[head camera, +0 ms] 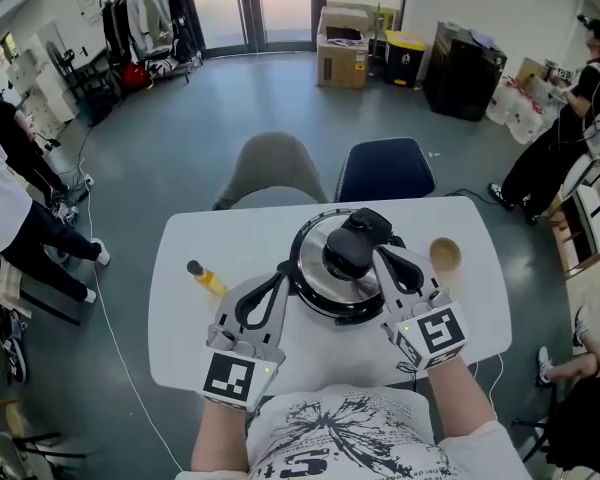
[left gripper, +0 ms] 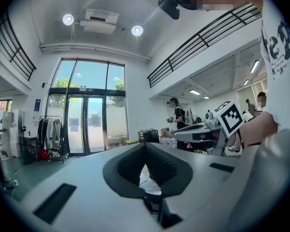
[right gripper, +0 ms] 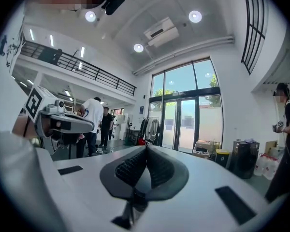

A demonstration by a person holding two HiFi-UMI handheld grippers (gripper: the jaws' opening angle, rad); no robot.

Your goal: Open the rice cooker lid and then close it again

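The rice cooker [head camera: 325, 306] stood mid-table [head camera: 205, 233], near the far edge, lid [head camera: 313, 240] down. Left gripper [head camera: 283, 269] and right gripper [head camera: 378, 252] were both closed and empty. Risk: closed jaws could skid off the lid handle [head camera: 350, 250] and shove the cooker.

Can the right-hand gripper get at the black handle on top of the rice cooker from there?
Probably yes: the right gripper lies tip-first beside the black handle on the rice cooker lid, with nothing between them. Its jaws are shut, though, so they would need to open first.
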